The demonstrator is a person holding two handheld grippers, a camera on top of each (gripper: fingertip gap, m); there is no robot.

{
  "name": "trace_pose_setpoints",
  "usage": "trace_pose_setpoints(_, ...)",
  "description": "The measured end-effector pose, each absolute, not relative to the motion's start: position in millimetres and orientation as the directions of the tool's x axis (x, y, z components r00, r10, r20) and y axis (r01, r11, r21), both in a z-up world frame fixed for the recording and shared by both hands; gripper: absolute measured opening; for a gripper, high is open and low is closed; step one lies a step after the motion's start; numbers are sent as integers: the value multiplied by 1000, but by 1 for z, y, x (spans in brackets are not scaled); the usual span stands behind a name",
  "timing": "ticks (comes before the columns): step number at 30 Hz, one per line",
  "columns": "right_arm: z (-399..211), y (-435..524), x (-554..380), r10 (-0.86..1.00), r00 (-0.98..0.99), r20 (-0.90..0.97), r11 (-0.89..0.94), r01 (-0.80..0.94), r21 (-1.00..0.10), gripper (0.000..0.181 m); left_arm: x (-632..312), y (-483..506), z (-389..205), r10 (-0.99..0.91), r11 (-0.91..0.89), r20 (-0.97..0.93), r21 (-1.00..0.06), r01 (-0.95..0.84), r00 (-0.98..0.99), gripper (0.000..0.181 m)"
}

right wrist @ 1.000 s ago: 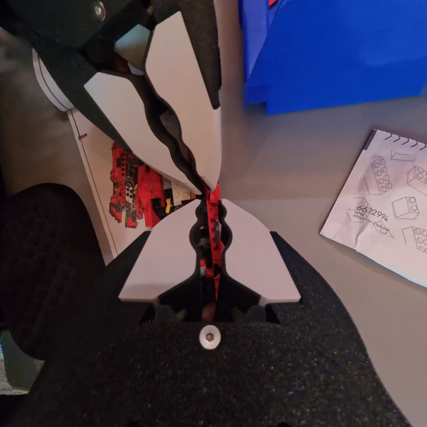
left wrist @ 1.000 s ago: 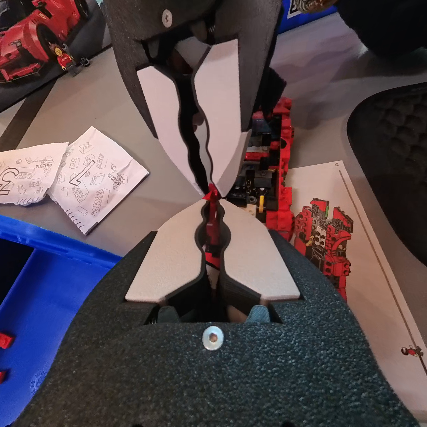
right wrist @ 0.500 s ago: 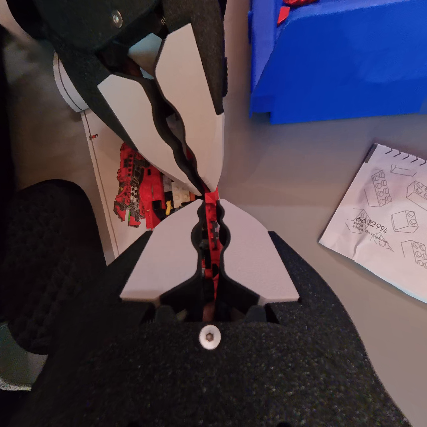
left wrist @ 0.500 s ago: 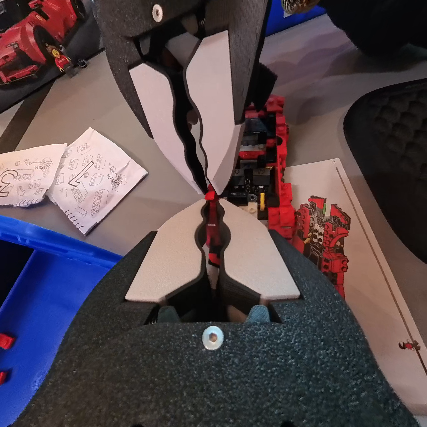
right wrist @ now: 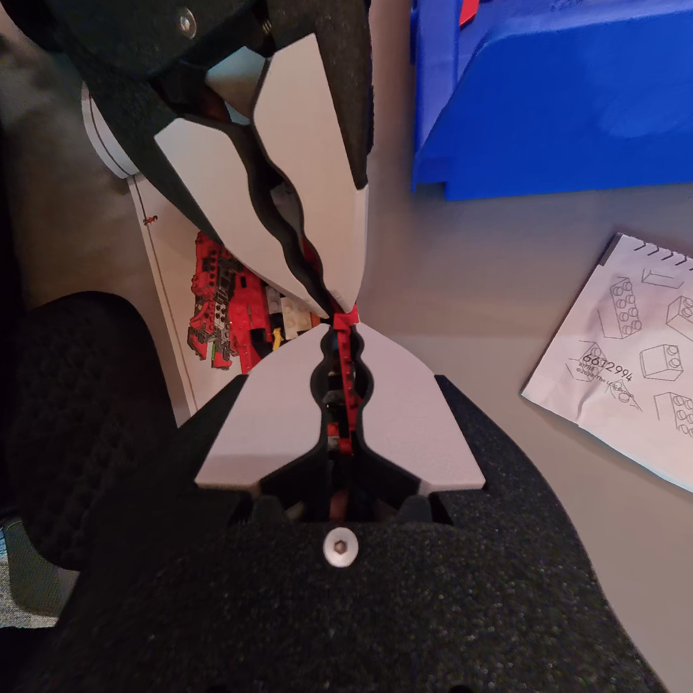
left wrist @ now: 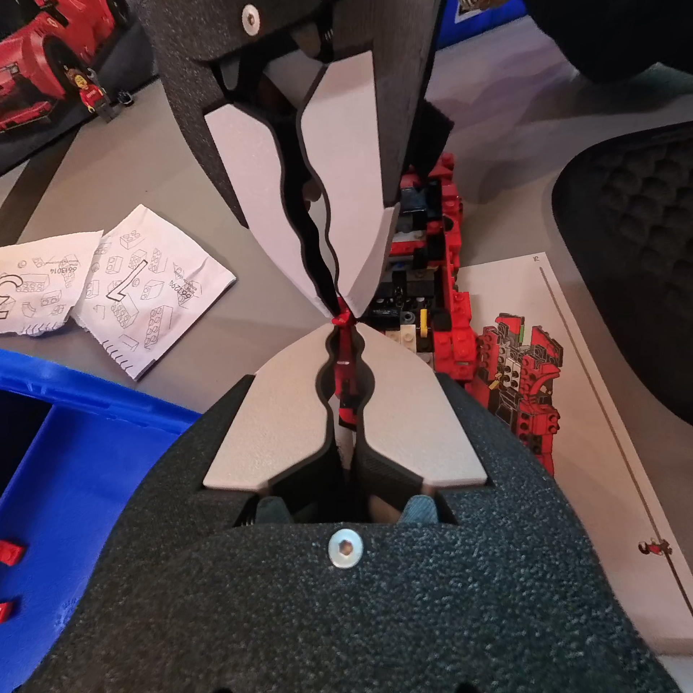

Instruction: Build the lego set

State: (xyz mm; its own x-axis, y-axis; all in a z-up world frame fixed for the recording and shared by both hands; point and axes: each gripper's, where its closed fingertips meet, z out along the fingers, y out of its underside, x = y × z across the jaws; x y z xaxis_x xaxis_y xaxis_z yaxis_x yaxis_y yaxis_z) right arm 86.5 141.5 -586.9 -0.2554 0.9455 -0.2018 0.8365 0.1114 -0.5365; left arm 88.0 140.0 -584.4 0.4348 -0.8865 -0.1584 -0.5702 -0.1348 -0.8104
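My left gripper (left wrist: 343, 327) and right gripper (right wrist: 343, 327) are both shut and meet tip to tip. They pinch a small red Lego piece (left wrist: 342, 318) between them, also seen in the right wrist view (right wrist: 345, 318). In the left wrist view the right gripper (left wrist: 339, 309) comes down from above. In the right wrist view the left gripper (right wrist: 335, 305) does the same. The part-built red and black Lego car (left wrist: 446, 285) lies on the grey table just behind and below the tips, and shows in the right wrist view (right wrist: 258, 322). How much of the piece each jaw holds is hidden.
An open instruction booklet (left wrist: 585, 375) lies right of the car. Torn white paper bags (left wrist: 150, 292) lie to the left. A blue parts bin (left wrist: 75, 468) holds small red pieces. A box and a minifigure (left wrist: 90, 93) stand at the far left. A dark round pad (left wrist: 637, 262) is at the right. Left and right tips are no more than a few centimetres apart.
Both grippers stay shut tip to tip on the red piece. The pair has shifted slightly over the car; in the right wrist view the bin, bag and booklet have slid down the frame.
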Motion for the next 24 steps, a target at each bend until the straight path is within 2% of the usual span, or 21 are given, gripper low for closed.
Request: trace_pose_setpoints(24,-588,142,87,943,-278,-183,145,839,-524,8,88,135,-586,-908,-161,-121,-784,-600,402,6)
